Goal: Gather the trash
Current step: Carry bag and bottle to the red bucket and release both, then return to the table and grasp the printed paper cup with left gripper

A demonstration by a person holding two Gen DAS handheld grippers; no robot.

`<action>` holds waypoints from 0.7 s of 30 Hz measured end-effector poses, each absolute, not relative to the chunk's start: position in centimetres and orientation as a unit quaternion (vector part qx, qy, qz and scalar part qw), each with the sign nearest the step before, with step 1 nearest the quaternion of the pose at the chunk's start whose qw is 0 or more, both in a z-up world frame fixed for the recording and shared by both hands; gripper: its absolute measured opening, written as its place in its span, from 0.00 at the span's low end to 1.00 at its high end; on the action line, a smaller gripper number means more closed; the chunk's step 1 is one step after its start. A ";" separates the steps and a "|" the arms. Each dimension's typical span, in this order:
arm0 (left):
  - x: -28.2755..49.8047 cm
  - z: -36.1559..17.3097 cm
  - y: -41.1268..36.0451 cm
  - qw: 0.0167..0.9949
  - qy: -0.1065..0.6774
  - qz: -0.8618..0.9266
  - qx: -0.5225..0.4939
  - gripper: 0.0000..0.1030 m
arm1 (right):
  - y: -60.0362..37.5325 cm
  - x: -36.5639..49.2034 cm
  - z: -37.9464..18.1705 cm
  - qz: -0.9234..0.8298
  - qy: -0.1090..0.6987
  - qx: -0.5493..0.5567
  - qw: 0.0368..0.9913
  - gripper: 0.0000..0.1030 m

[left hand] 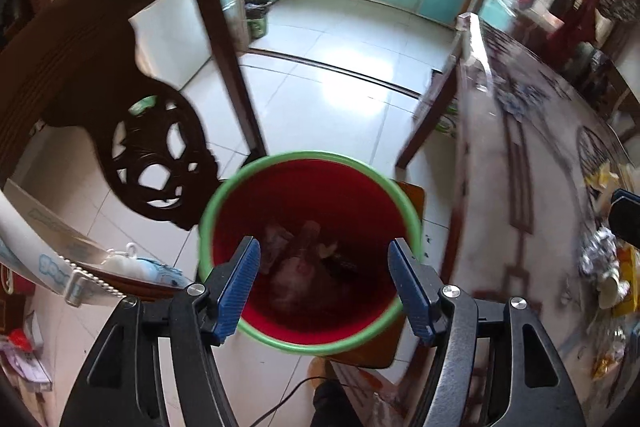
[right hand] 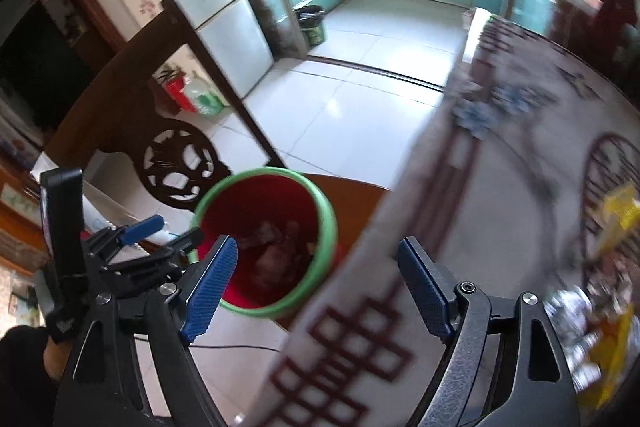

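Observation:
A red bin with a green rim [left hand: 208, 227] stands on a brown stool by the table; crumpled trash [left hand: 298, 267] lies inside it. My left gripper [left hand: 324, 275] is open and empty, right above the bin's mouth. In the right wrist view the bin [right hand: 328, 227] is at lower left, and my right gripper [right hand: 316, 279] is open and empty over the table's edge. The left gripper [right hand: 160, 231] also shows there beside the bin. Foil and yellow wrappers [left hand: 608, 267] lie on the table at the right; they also show in the right wrist view [right hand: 612, 227].
A patterned tablecloth covers the table [right hand: 500, 207]. A dark carved wooden chair [left hand: 132, 131] stands left of the bin. A white fridge [right hand: 224, 19], a red extinguisher [right hand: 176, 91] and a small dark bin [right hand: 312, 23] stand farther back on the tiled floor.

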State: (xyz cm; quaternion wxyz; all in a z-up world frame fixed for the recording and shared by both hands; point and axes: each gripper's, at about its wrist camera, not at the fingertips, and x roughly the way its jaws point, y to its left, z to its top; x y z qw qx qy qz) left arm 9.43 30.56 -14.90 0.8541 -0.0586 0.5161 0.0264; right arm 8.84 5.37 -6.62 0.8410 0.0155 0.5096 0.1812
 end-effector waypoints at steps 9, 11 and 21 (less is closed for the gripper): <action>7.7 -11.5 19.8 0.869 0.493 -0.023 -0.036 0.64 | -7.6 4.9 -5.7 0.104 0.503 0.059 0.856 0.80; 7.0 -10.9 16.8 0.871 0.490 -0.039 -0.024 0.64 | -11.3 4.2 -5.4 0.083 0.500 0.065 0.860 0.80; 3.0 -9.9 3.5 0.865 0.490 -0.111 0.008 0.64 | -28.0 1.7 -6.7 -0.045 0.513 0.117 0.849 0.80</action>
